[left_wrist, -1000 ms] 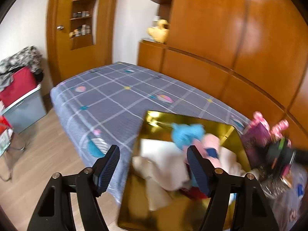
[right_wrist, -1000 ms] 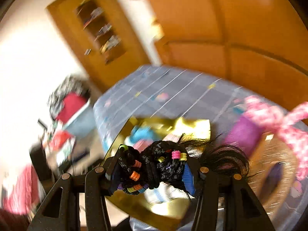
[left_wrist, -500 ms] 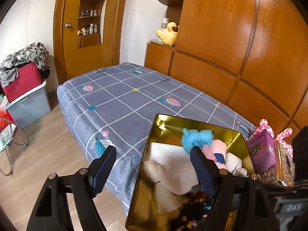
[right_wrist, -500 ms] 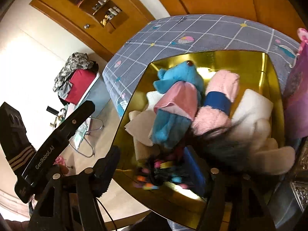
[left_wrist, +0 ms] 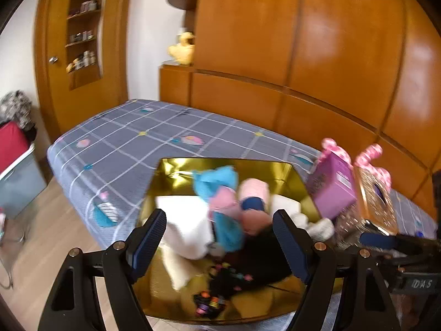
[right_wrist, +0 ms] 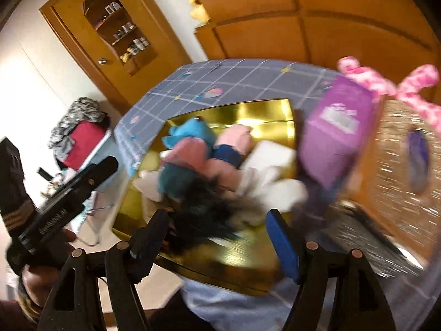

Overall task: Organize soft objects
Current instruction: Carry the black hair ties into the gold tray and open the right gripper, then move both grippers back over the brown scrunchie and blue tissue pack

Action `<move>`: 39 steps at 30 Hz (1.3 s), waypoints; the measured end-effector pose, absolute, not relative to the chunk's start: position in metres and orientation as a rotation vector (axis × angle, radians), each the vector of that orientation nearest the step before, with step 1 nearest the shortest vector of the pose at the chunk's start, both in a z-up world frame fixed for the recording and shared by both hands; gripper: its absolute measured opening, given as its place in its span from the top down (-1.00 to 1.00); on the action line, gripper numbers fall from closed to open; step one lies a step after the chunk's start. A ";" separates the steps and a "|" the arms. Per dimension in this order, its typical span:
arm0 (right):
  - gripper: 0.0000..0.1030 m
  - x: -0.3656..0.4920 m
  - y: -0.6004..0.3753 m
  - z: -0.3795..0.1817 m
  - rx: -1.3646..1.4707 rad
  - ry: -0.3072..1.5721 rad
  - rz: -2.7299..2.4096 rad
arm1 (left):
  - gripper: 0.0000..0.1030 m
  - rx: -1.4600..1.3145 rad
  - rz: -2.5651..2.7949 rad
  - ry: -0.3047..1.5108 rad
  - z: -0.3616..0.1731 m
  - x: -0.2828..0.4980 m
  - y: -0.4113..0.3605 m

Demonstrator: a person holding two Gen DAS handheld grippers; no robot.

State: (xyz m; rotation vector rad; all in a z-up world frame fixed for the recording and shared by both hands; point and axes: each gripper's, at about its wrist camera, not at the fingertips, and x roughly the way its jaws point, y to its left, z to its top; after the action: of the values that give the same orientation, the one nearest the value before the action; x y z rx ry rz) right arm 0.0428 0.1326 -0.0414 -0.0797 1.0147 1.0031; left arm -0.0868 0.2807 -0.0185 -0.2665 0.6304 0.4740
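the black hair bundle with coloured beads (left_wrist: 220,289) lies in the gold tray (left_wrist: 171,171) on the grey checked bed (left_wrist: 124,143), just beside the blue plush toy (left_wrist: 217,184). the right gripper (right_wrist: 217,237) has just been opening, jaws apart around the hair, not pressing it. the left gripper (left_wrist: 220,237) hovers over the tray, jaws apart, empty.
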 end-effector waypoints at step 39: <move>-0.44 0.079 -0.328 -0.033 0.372 0.863 0.008 | -0.55 0.179 -0.439 0.809 -0.049 0.035 -0.047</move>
State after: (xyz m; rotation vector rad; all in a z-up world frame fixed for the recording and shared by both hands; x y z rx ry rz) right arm 0.0792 -0.3280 -0.0331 0.3721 0.8630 0.0075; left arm 0.0355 -0.0472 -0.0494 0.1795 0.8092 -0.4387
